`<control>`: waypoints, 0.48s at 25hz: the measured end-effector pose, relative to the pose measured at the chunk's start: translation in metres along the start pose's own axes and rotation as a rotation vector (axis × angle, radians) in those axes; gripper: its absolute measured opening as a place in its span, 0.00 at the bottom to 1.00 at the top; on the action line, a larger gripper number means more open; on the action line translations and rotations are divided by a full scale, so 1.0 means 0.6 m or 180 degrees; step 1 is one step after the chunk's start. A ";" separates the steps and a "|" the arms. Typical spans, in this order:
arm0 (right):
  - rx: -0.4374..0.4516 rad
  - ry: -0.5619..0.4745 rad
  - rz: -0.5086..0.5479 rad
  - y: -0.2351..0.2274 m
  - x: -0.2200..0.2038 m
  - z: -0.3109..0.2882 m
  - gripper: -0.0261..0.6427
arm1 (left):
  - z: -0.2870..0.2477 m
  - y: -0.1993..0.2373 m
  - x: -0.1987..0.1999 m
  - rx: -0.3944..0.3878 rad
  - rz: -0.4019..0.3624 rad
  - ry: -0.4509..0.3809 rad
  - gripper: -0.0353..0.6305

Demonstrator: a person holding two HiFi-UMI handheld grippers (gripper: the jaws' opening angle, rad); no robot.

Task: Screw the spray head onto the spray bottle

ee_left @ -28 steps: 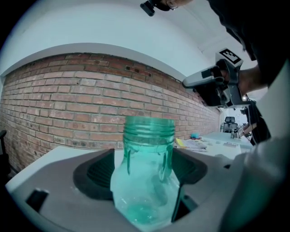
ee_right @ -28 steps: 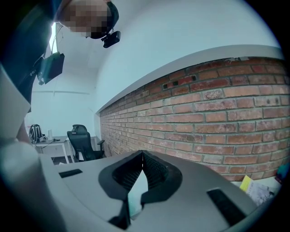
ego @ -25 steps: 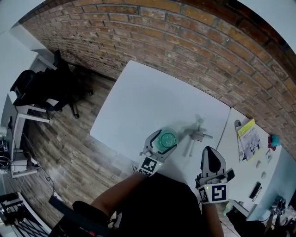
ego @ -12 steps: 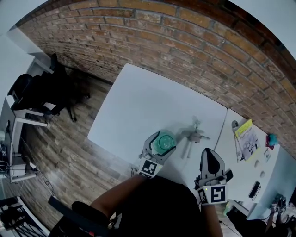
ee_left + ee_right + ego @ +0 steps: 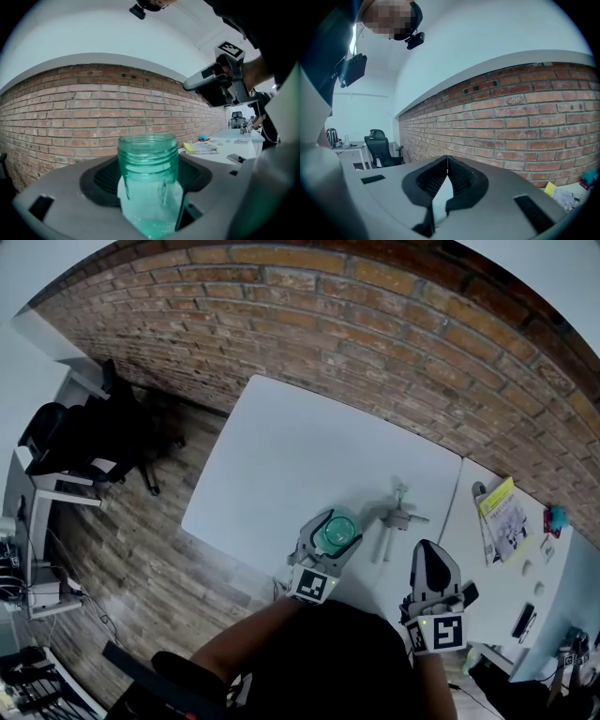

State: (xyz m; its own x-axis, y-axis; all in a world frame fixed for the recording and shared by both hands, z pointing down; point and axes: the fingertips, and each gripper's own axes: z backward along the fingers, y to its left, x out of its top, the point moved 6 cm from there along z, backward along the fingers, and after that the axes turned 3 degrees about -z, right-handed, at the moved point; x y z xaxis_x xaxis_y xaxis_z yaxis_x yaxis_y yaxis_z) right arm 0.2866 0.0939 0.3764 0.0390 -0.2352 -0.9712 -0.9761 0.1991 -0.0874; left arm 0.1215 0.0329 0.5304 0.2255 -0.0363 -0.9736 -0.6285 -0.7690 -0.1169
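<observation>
A green see-through spray bottle (image 5: 336, 532) with an open threaded neck stands upright near the front edge of the white table (image 5: 281, 456). My left gripper (image 5: 336, 519) has just been closing its jaws round the bottle (image 5: 147, 183), and the pads now lie against its sides. The spray head (image 5: 398, 516) lies on the table to the right of the bottle, its dip tube trailing toward me. My right gripper (image 5: 429, 551) is shut and empty, short of the spray head; in the right gripper view its fingertips (image 5: 447, 161) meet.
A second white table (image 5: 506, 587) adjoins at the right, with a yellow booklet (image 5: 502, 514) and small items on it. A brick wall (image 5: 375, 343) runs behind. A black office chair (image 5: 84, 432) stands on the wooden floor at the left.
The left jaws have drawn in a little round the bottle. The right gripper and the spray head have kept still.
</observation>
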 end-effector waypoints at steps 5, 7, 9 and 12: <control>0.0023 0.0035 -0.0018 -0.006 -0.005 -0.005 0.05 | -0.008 0.001 0.000 -0.0008 -0.0023 -0.0014 0.56; 0.0024 0.0023 -0.0040 -0.008 -0.005 -0.007 0.05 | -0.010 0.002 0.001 -0.0040 -0.0040 -0.0033 0.55; -0.0003 0.0014 -0.0042 -0.010 -0.006 -0.009 0.05 | -0.013 0.002 0.002 -0.0060 -0.0064 -0.0052 0.55; -0.0160 0.0053 0.0028 -0.017 -0.012 -0.015 0.05 | -0.016 0.002 0.002 -0.0078 -0.0058 -0.0069 0.55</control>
State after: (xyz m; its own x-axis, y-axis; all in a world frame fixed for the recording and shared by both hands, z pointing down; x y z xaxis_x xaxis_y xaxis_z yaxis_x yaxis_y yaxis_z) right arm 0.2945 0.0849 0.3865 0.0273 -0.2496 -0.9680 -0.9859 0.1534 -0.0674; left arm 0.1282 0.0260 0.5307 0.2204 -0.0086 -0.9754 -0.6060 -0.7848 -0.1300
